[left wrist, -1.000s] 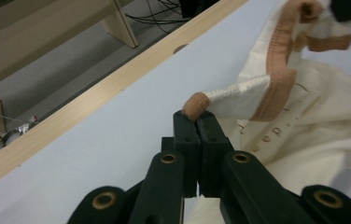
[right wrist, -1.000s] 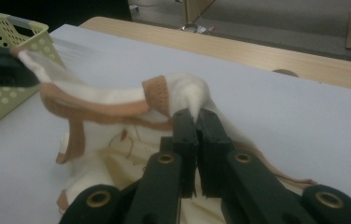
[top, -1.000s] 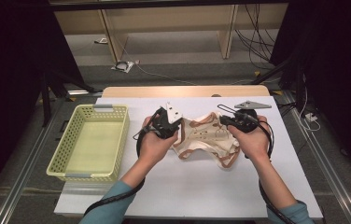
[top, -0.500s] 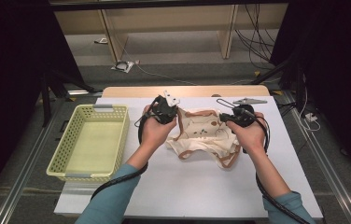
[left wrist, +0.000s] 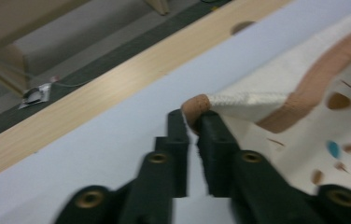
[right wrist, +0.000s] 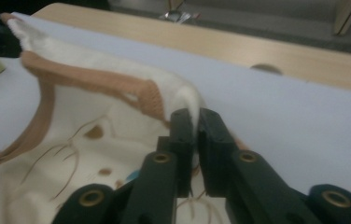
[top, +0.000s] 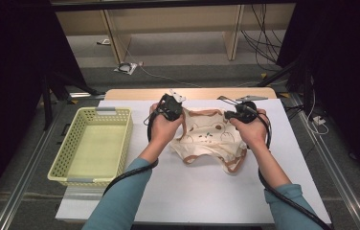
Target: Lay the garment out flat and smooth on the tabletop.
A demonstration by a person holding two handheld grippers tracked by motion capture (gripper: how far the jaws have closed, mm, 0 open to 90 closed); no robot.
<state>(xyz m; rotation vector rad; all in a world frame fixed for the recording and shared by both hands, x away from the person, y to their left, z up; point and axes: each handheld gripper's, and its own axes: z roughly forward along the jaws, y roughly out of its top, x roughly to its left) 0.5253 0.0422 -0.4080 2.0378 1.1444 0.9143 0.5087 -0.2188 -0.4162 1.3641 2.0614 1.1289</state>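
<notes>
1. Here, at the left of the high view, the yellow-green basket [top: 94, 143] sits on the white table cover [top: 207, 191], well apart from the work

2. Next, left of centre in that view, our left gripper [top: 172, 106] sits at the upper left corner of the cream garment [top: 209, 141]. In the left gripper view the jaws have just been opening; a slim gap shows between them, and the brown-trimmed corner [left wrist: 197, 103] rests at the tip of one jaw, so we judge the pads no longer press on it

3. The garment itself lies in the middle of the high view, spread between our two hands, its lower hem rumpled toward the lower right

4. At the right of centre, our right gripper [top: 242, 112] is at the garment's other top corner. In the right gripper view the jaws have also just been opening, yet a fold of white cloth [right wrist: 190, 105] sits in the narrow gap between them, and we cannot tell whether the pads grip it

5. To do this step well, we judge both corners should be let go level and taut, with the jaws opened fully before we draw back, so no trim snags and drags the cloth out of shape
</notes>
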